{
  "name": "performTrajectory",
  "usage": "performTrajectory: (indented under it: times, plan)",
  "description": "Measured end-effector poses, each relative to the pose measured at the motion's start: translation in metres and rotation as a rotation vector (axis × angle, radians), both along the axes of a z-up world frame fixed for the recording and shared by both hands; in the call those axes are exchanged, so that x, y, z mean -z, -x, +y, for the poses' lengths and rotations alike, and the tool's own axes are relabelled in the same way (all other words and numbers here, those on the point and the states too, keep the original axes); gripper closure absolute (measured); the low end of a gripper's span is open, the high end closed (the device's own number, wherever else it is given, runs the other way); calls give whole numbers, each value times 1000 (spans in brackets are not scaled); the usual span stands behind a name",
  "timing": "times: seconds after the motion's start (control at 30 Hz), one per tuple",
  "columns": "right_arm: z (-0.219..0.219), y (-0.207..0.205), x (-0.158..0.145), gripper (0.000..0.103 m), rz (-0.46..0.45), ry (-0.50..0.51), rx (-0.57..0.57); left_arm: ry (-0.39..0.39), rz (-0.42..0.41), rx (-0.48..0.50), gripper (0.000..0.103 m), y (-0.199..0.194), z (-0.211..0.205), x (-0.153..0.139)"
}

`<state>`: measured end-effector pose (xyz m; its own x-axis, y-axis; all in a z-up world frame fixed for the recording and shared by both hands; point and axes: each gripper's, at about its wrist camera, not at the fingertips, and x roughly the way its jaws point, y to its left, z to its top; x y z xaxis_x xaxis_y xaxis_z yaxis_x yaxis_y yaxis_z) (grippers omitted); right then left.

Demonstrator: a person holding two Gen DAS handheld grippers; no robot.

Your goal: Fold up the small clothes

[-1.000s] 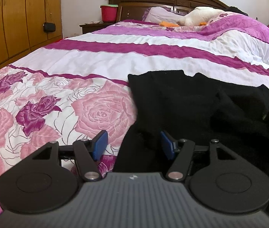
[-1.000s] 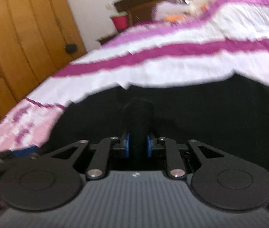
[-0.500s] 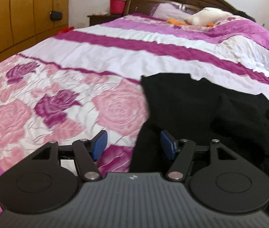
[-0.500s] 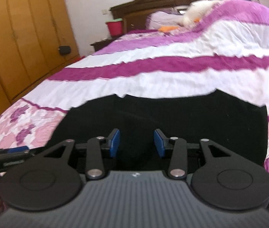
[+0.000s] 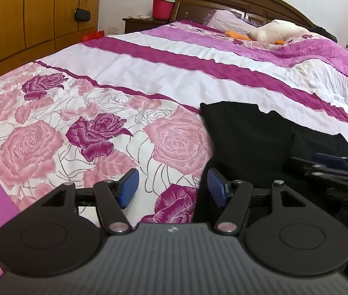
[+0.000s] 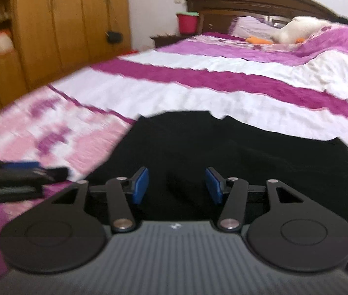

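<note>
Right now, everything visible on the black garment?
The black garment looks like soft, matte knit. It lies spread on the flowered bedspread, its far edge on the white stripe, with a thicker doubled-over fold toward the right in the left view. Both tongs stand open above its near edge; neither grips it.

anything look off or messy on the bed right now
The black garment is not flat: a raised lump of its fabric sits bunched on its right part, and its far edge is jagged. Nothing looks spilled or damaged on the bedspread.
</note>
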<state>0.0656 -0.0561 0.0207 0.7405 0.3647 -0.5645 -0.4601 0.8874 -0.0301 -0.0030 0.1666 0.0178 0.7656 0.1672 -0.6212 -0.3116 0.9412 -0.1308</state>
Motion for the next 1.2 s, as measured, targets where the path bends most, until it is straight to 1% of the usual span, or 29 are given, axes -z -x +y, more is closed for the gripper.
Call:
performTrajectory:
  times: [0.07,0.1,0.13,0.17,0.2,0.23,0.27,0.37,0.47,0.57,0.63,0.67,0.7,0.77,0.83,0.9,0.97,1.0,1.03,1.07,1.13,1.2]
  plan:
    - [2,-7,10,50,-2,54,12,-4,-2,2,36,0,-1,1]
    - [0,-9,14,50,0,55,10,-6,-3,4,36,0,-1,1]
    - [-3,-9,15,53,0,45,11,-7,-3,7,36,-1,-2,1]
    - [-7,-8,14,70,-5,34,24,-7,-4,12,36,-1,-3,0]
    - [-11,-7,11,79,-9,20,33,-6,-7,15,36,-2,-4,0]
    - [-17,-4,6,86,-16,-2,45,-5,-10,18,36,-3,-5,-1]
    - [-23,0,1,88,-32,-22,58,-5,-12,21,36,-4,-7,-2]
    - [-46,16,-16,89,-111,-49,101,-9,-22,44,36,-7,-15,-6]
    - [-80,31,-26,90,-151,-90,171,-18,-39,72,36,-10,-25,-11]
    - [-119,40,-24,90,-153,-118,267,-26,-46,99,36,-15,-34,-12]
    - [-144,41,-15,89,-109,-137,313,-30,-43,116,36,-20,-40,-10]
    - [-158,40,-7,87,-60,-148,333,-32,-35,120,36,-23,-42,-8]
    - [-169,38,0,87,-13,-157,342,-35,-27,126,36,-26,-44,-6]
    - [-188,38,14,87,73,-196,355,-47,-14,136,36,-31,-49,-3]
    - [-200,43,19,83,114,-229,338,-63,-4,144,36,-35,-51,0]
    - [-204,46,15,79,109,-254,332,-76,5,148,36,-40,-53,1]
    - [-205,46,8,69,82,-271,330,-83,4,158,36,-45,-54,1]
    - [-206,45,4,66,59,-275,326,-87,0,164,36,-49,-55,0]
    - [-206,43,-1,60,37,-273,322,-91,-3,169,36,-52,-56,0]
    - [-204,37,-4,57,17,-268,321,-95,-6,174,36,-57,-58,0]
    - [-204,21,-6,56,5,-264,329,-97,-21,192,36,-68,-59,0]
    - [-204,2,-2,56,23,-265,330,-92,-37,205,36,-82,-61,2]
